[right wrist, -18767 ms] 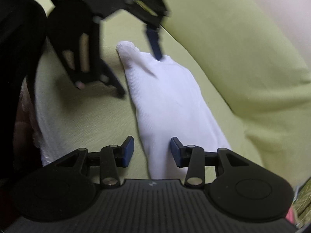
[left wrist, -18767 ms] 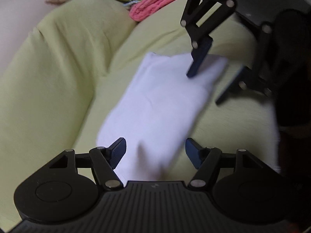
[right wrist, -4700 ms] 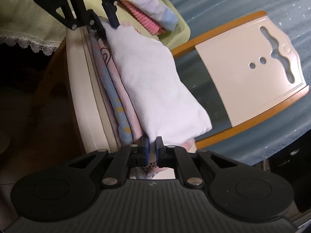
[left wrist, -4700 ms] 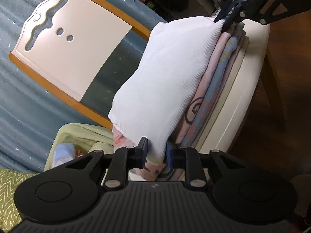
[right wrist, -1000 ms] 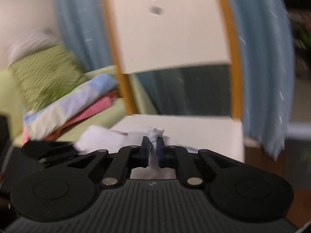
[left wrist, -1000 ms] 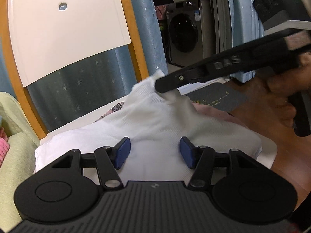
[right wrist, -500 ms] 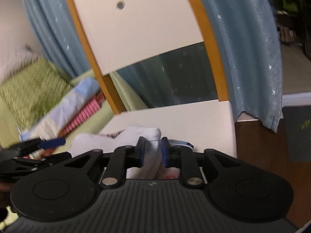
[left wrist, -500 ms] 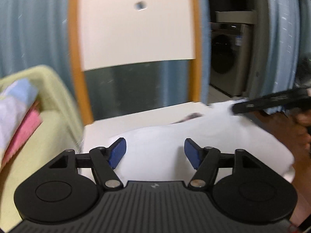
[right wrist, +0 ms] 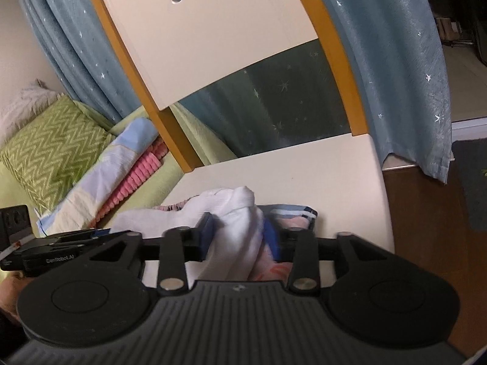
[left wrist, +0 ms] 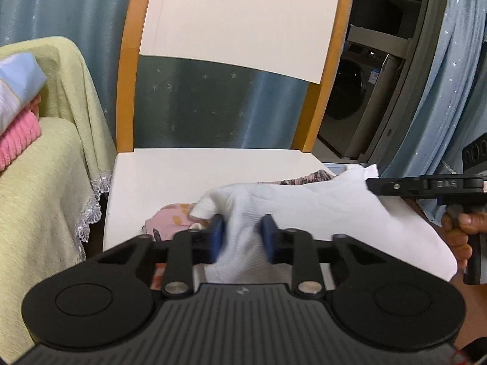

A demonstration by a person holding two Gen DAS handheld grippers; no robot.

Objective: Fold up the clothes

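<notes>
A folded white garment point(left wrist: 319, 213) lies on top of a stack of folded clothes point(left wrist: 170, 222) on the white seat point(left wrist: 188, 170) of a chair. My left gripper point(left wrist: 242, 237) has its jaws part-closed around a bunched corner of the white garment. My right gripper point(right wrist: 239, 237) has its jaws a little apart around the opposite corner of the garment point(right wrist: 231, 213). The right gripper also shows in the left wrist view point(left wrist: 373, 182), at the garment's far corner. The stack's patterned edges point(right wrist: 292, 216) peek out under the white cloth.
The chair's white back with orange frame point(left wrist: 237, 30) stands behind the seat. A yellow-green covered sofa point(left wrist: 39, 182) is on the left with folded pink and blue clothes point(left wrist: 15, 112) and a zigzag cushion point(right wrist: 51, 137). Blue star curtains point(right wrist: 395, 76) hang behind.
My left gripper's jaws have narrowed from wide open onto a corner of the white garment. My right gripper's jaws have opened from tightly shut to a little apart around the cloth.
</notes>
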